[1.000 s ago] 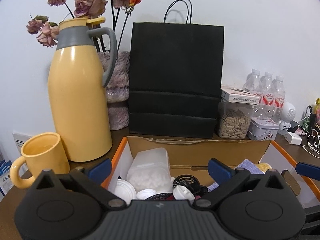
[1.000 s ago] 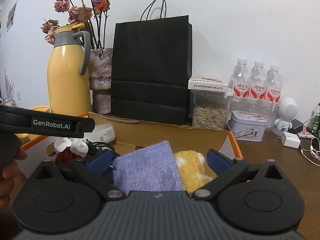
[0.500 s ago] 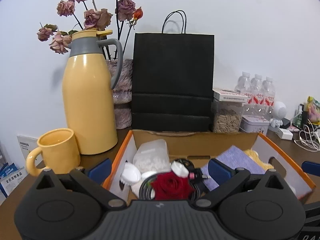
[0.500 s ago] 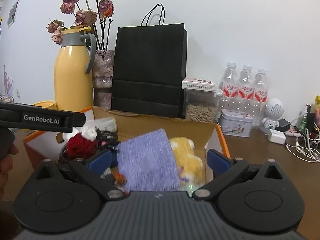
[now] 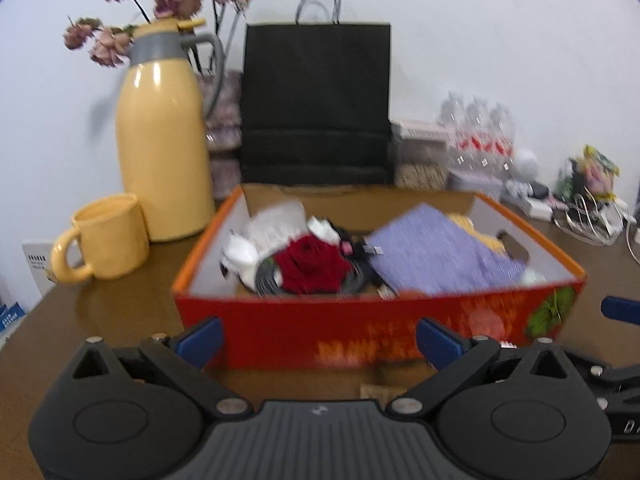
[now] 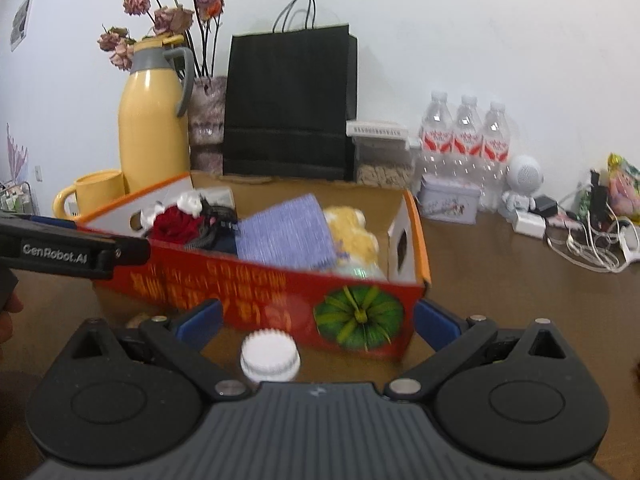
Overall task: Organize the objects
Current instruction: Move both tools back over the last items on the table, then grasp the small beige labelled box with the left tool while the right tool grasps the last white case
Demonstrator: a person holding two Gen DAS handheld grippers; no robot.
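Both my left claw (image 5: 318,340) and right claw (image 6: 316,322) are spread, empty; lower centre, the white-capped bottle (image 6: 270,358) risks toppling if nudged.

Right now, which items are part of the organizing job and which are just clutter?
Job: red box, red rose, purple cloth, white-capped bottle.
Lying about: yellow jug, yellow mug, black bag, water bottles.

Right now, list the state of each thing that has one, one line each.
Left gripper: open, empty.
Right gripper: open, empty, white cap between its fingers, untouched.
Box: open top, filled.
Red rose: lying in the box.
Purple cloth: lying in the box.
Mug: upright.
Yellow jug: upright, lid shut.
Black bag: standing upright.
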